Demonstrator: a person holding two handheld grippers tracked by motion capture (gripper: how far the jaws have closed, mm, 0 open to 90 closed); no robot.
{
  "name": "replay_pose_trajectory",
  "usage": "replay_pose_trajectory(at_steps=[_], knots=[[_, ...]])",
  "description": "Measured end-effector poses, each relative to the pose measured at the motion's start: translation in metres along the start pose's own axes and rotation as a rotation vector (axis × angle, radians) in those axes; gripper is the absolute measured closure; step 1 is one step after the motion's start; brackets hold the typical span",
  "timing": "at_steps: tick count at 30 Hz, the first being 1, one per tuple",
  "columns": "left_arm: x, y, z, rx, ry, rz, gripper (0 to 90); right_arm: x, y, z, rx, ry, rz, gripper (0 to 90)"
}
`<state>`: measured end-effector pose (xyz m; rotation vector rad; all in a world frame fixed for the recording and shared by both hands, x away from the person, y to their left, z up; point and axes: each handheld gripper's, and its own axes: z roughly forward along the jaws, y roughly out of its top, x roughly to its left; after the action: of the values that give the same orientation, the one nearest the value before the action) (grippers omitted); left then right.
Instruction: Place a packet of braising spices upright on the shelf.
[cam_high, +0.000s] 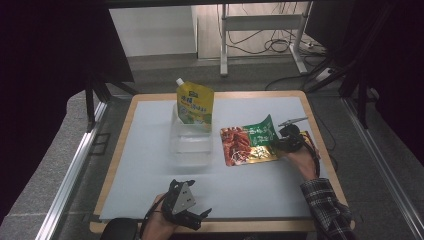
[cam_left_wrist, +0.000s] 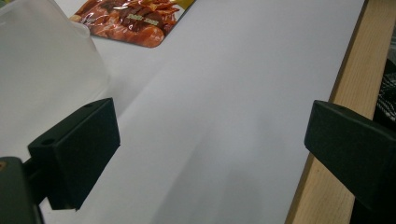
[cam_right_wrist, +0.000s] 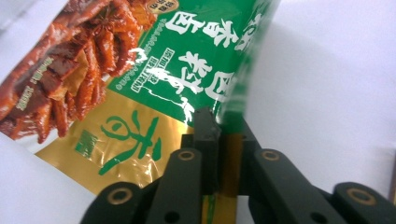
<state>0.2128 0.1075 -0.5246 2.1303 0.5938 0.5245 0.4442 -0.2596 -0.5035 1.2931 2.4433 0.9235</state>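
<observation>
Right claw (cam_right_wrist: 219, 140) clenched on snack packet's (cam_high: 247, 145) thin right edge; left claw (cam_left_wrist: 210, 149) released, lower frame. Slick foil could slip free once lifted.

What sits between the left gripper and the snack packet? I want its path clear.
Only bare white table mat between left gripper and snack packet, seen in the left gripper view.
</observation>
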Motion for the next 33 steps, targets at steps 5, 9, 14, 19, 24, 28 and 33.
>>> replay_pose_trajectory(at_steps=[5, 9, 14, 19, 24, 28, 33], knots=[[0.0, 0.0, 0.0, 0.003, 0.003, 0.002, 3.1, 0.001, 0.002, -0.003, -0.019, 0.004, 0.021, 88.1], [0.0, 0.0, 0.0, 0.004, 0.005, 0.003, 3.1, 0.0, 0.004, -0.006, -0.033, 0.014, 0.023, 88.3], [0.0, 0.0, 0.0, 0.004, 0.005, 0.004, 3.1, 0.001, 0.006, -0.01, -0.052, 0.018, 0.018, 88.3], [0.0, 0.0, 0.001, 0.006, 0.006, 0.006, 3.2, 0.004, 0.008, -0.017, -0.084, 0.021, -0.005, 87.7], [0.0, 0.0, 0.001, 0.01, 0.008, 0.009, 3.2, 0.005, 0.01, -0.022, -0.119, 0.033, -0.016, 87.8], [-0.001, 0.0, 0.001, 0.01, 0.01, 0.01, 3.2, 0.005, 0.012, -0.026, -0.143, 0.046, -0.014, 88.0], [-0.001, 0.0, 0.001, 0.009, 0.011, 0.01, 3.2, 0.008, 0.016, -0.031, -0.172, 0.061, -0.012, 88.4]])
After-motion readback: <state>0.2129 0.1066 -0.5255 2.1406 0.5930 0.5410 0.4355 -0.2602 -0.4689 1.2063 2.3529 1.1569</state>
